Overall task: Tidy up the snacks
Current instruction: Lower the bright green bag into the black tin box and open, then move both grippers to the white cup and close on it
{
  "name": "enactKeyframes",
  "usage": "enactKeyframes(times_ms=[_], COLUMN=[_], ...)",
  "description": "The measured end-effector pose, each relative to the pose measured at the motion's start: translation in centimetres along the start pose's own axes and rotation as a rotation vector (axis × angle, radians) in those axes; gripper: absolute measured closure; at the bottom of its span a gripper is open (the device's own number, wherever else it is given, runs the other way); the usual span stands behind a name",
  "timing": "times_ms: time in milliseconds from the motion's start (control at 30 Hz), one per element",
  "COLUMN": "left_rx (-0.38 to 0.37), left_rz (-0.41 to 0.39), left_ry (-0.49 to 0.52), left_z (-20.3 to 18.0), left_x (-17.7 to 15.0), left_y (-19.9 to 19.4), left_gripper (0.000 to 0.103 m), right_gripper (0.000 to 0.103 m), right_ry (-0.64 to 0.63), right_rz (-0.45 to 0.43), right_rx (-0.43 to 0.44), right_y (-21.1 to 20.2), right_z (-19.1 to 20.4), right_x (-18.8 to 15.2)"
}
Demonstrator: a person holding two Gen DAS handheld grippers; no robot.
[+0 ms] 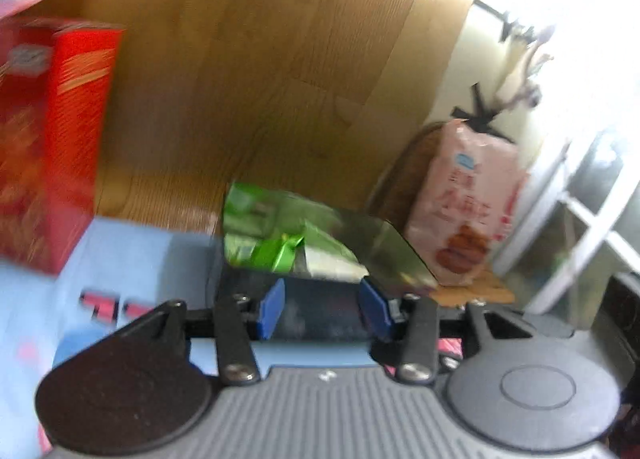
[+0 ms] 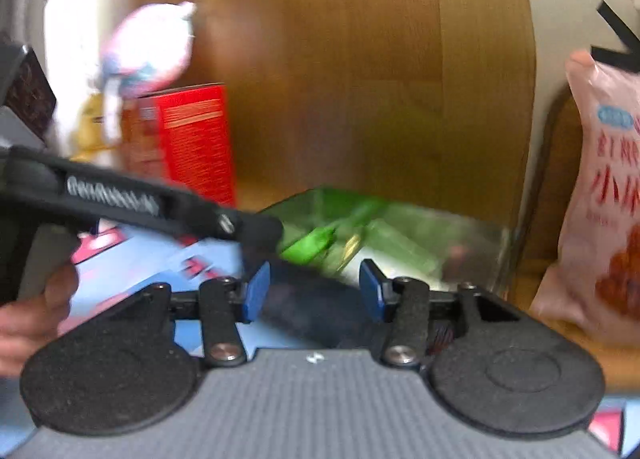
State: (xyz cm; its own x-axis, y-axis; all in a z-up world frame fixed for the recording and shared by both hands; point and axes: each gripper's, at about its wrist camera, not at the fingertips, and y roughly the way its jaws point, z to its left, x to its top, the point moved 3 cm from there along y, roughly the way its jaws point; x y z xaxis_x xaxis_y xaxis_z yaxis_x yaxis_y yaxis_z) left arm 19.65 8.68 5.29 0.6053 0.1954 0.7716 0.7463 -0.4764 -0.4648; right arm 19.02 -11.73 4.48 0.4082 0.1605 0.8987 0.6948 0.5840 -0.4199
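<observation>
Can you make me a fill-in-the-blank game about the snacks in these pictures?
1. The tall box at the left is ____.
2. The bag with brown snacks printed on it is ____.
3. The wrappers in the clear box are ____.
4. The floor is made of ____.

Missing words: red; pink; green; wood
</observation>
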Motion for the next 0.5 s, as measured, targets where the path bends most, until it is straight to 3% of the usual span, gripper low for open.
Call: enactKeyframes(times_ms=[133, 233, 333, 433, 500], left_rx=[-0.032, -0.035, -0.034, -0.041, -0.051], left_rz=[0.004, 0.024, 0.048, 0.068, 0.079], left_ry=[-0.054, -0.096, -0.137, -0.15, -0.136], left_z=[0.6, 0.6, 0.5, -0.1, -1.0], left_x=[-3.6, -6.2, -8.0, -9.1, -9.5], left_y=[-3.8, -5.0, -5.8, -6.4, -6.6], left_gripper=[0.061, 0.061, 0.061, 0.061, 0.06], right_gripper=[0.051, 0.058, 0.08, 0.082, 0.09], right_ry=[0.005, -0.027, -0.043, 0.027, 0.052], right_rz=[0.03, 0.07, 0.101, 0.079, 0.067], right_rx=[0.128, 0.158, 0.103, 0.095, 0.071], right_y=[-4.4, -5.1, -5.0, -7.1, -8.4], right_z=[3.6, 5.9, 6.3, 5.4, 5.2], right_x=[-3.6, -5.4, -6.8, -7.0, -7.4])
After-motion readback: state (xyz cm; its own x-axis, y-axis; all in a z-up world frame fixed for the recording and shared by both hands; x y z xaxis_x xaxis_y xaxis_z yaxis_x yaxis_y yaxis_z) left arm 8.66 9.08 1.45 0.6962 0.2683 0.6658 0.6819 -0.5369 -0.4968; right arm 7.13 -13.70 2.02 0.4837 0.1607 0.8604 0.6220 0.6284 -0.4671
